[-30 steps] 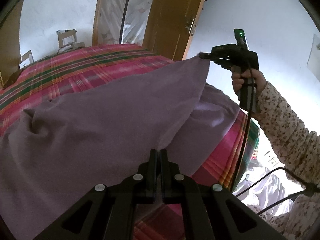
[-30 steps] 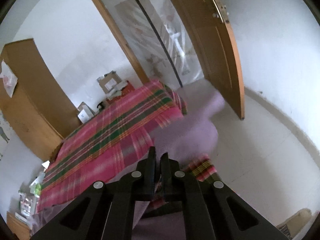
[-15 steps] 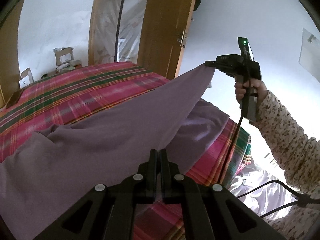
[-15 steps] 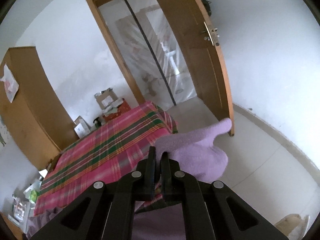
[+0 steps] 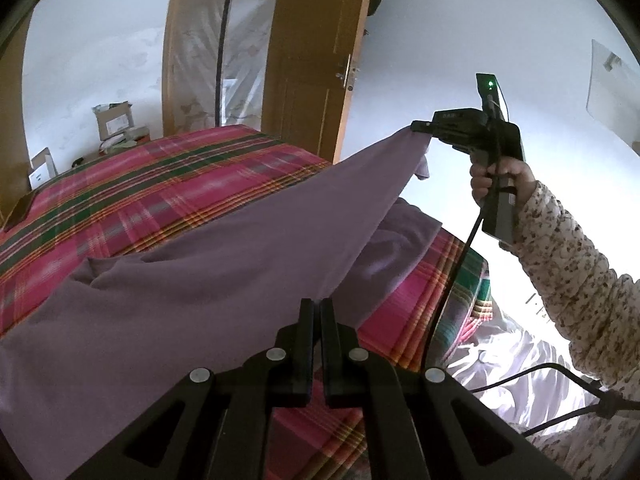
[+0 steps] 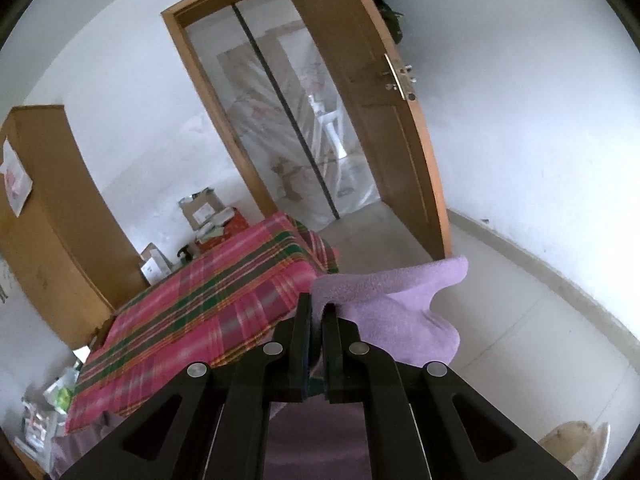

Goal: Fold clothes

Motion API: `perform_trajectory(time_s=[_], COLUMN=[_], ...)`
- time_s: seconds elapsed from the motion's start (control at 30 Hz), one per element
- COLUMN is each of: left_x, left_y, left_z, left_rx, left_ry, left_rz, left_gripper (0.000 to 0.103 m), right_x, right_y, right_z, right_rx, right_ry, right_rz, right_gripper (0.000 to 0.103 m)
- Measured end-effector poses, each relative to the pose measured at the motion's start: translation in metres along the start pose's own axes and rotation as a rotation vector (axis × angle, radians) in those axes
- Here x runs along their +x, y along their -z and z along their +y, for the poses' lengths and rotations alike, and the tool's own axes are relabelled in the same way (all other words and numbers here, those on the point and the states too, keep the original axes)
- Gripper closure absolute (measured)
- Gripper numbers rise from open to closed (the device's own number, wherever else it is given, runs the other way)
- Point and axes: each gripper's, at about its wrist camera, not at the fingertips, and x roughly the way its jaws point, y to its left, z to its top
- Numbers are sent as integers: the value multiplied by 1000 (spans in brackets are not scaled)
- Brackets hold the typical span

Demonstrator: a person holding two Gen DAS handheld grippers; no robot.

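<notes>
A lilac garment (image 5: 224, 264) hangs stretched above a bed with a red, green and yellow plaid cover (image 5: 132, 192). My left gripper (image 5: 318, 306) is shut on its near edge at the bottom of the left wrist view. Across the cloth, my right gripper (image 5: 418, 126) pinches the far corner, raised in a hand with a speckled sleeve (image 5: 568, 264). In the right wrist view the right gripper (image 6: 318, 308) is shut on a fuzzy lilac fold (image 6: 384, 292) that flops over to the right. More of the garment (image 5: 400, 240) droops under the taut edge onto the bed.
An open wooden door (image 6: 384, 120) and a plastic-covered doorway (image 6: 288, 120) stand behind the bed (image 6: 208, 304). A wooden wardrobe (image 6: 52, 216) is at the left, boxes (image 6: 204, 212) by the bed's far end. White cloth (image 5: 516, 356) lies at the right of the bed. A cable (image 5: 452, 280) hangs from the right gripper.
Both grippers have lifted the garment's edge higher and pulled it tauter. More of the plaid cover now shows beyond the cloth. The right wrist view has swung up toward the doorway.
</notes>
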Motion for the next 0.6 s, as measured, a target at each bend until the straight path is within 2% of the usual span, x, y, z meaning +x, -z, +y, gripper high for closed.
perform_trajectory(time_s=[0.2,0.27,0.6], left_x=[6,11,18], left_y=[6,11,26], left_z=[-4,-5,-7], left_rx=[7,13,26], left_ry=[-5,-5,13], left_rz=[34,58,121], left_gripper=[100,100,100], right_x=[-9,-9,0], right_y=[12,19,61], right_z=[-9,-12,-53], right_rx=[-5,-30,34], right_ry=[9,36,86], right_rz=[0,3,87], right_gripper=[98,98,98])
